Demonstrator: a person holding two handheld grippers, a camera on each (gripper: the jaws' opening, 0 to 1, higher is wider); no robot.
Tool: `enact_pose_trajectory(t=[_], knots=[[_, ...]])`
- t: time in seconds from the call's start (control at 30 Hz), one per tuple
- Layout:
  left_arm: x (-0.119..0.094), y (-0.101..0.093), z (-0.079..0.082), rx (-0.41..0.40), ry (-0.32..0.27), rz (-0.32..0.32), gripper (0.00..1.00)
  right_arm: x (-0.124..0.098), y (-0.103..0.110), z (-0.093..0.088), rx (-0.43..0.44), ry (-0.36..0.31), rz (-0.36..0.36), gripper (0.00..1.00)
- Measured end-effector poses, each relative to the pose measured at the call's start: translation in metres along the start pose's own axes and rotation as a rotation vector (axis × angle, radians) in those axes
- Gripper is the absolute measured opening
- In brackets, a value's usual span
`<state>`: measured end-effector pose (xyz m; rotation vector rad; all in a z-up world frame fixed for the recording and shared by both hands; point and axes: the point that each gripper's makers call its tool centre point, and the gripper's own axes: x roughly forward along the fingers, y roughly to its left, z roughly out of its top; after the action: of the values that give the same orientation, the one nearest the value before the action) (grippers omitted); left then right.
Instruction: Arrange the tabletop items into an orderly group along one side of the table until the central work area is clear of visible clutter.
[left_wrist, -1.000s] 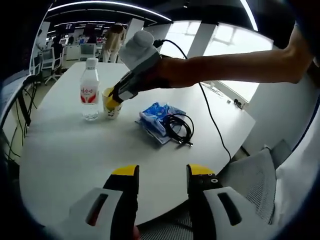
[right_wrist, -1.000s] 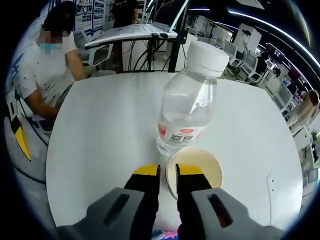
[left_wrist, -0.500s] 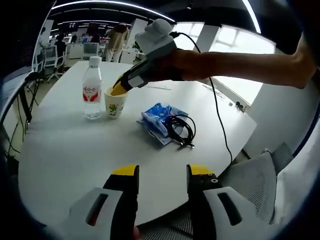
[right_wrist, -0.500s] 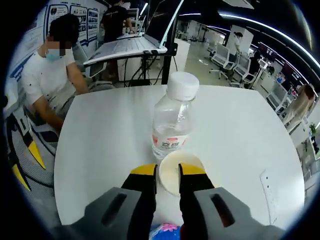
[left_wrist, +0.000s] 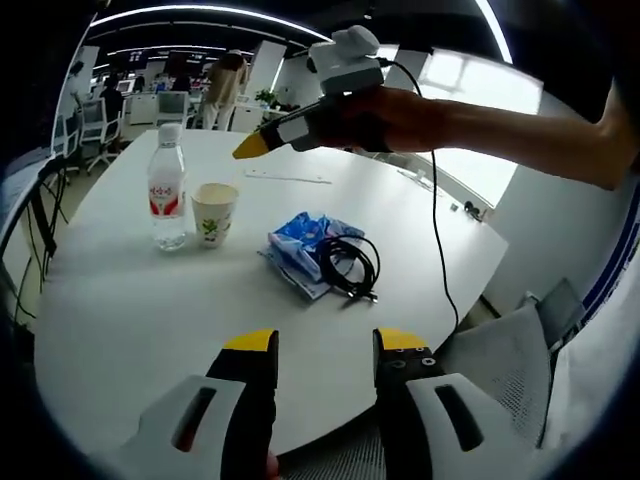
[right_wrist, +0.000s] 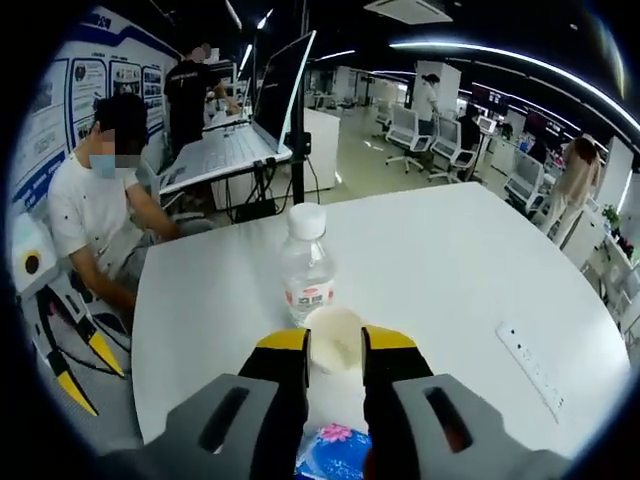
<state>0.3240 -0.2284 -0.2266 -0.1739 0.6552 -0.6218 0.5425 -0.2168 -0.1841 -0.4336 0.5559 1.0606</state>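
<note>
Change: since a second ago my right gripper (left_wrist: 250, 148) has come up off the paper cup (left_wrist: 214, 213) and now hangs in the air above the tabletop (left_wrist: 150, 300).
Right gripper: in its own view, the right gripper (right_wrist: 334, 341) has yellow-tipped jaws parted and nothing between them; the cup sits on the tabletop beyond the gap, at 12 o'clock.
Left gripper: my left gripper (left_wrist: 325, 345) is low at 6 o'clock in its view, jaws apart and empty, over the tabletop's near edge.
Water bottle: the water bottle (left_wrist: 166, 200) stands upright just beside the cup, at its 9 o'clock in the left gripper view.
Blue packet: the blue packet (left_wrist: 300, 250) lies near mid-tabletop, at the cup's 3 o'clock.
Black cable: the coiled black cable (left_wrist: 350, 265) rests partly on the packet.
Background: a seated person (right_wrist: 95, 215) at 9 o'clock in the right gripper view.
</note>
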Motion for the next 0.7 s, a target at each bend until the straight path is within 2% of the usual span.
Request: enact_pose_trajectory(t=[0.2,0.4,0.7], knots=[[0.007,-0.010,0.000,0.027,0.016,-0.027,0.37,-0.029,-0.013,-0.003,0.051,-0.031,-0.043,0.18],[0.012,-0.016,0.005,0.047,0.019,-0.046,0.36,-0.054,-0.034,-0.017,0.125,-0.057,-0.083,0.18],[0.019,-0.025,0.009,0.067,0.022,-0.062,0.36,-0.085,-0.040,-0.036,0.200,-0.079,-0.124,0.19]])
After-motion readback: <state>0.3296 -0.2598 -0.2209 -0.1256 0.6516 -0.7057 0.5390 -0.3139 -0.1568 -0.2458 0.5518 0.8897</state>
